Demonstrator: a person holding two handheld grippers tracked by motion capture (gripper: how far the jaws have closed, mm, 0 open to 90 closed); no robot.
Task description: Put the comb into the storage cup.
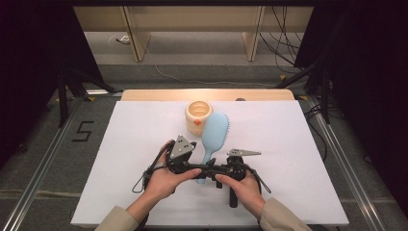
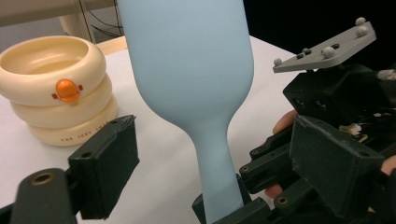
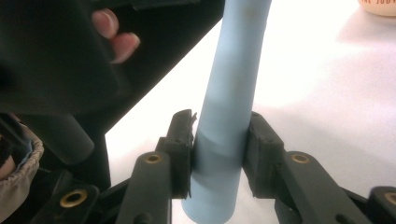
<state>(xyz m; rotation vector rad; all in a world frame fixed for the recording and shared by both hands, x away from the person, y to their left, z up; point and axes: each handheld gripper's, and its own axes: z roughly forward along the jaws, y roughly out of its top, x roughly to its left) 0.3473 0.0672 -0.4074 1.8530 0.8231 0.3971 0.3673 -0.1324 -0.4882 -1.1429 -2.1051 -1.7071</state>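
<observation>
I have the light blue hairbrush (image 1: 213,137) lying on the white table (image 1: 298,159), its head pointing away from me and just beside the cream ringed cup (image 1: 197,117), its handle toward me. My right hand-held gripper (image 3: 219,154) is clamped on the lower handle (image 3: 224,140), pads pressed against both sides. My left hand-held gripper (image 2: 210,154) stands released: its jaws are spread wide on either side of the neck, touching nothing.

I judge the brush light and stiff, a hard plastic shell that won't give under the pads. The surface looks smooth and matte, and the handle is round, so I expect it to want to twist or slide in a pinch. The broad paddle puts most of the weight far from my right grip, so lifted from the handle end it may droop nose-down. The best hold is where I already have it, on the straight part of the handle. The bristle side (image 1: 228,126) is the part to keep clear of; those pins could bend.
</observation>
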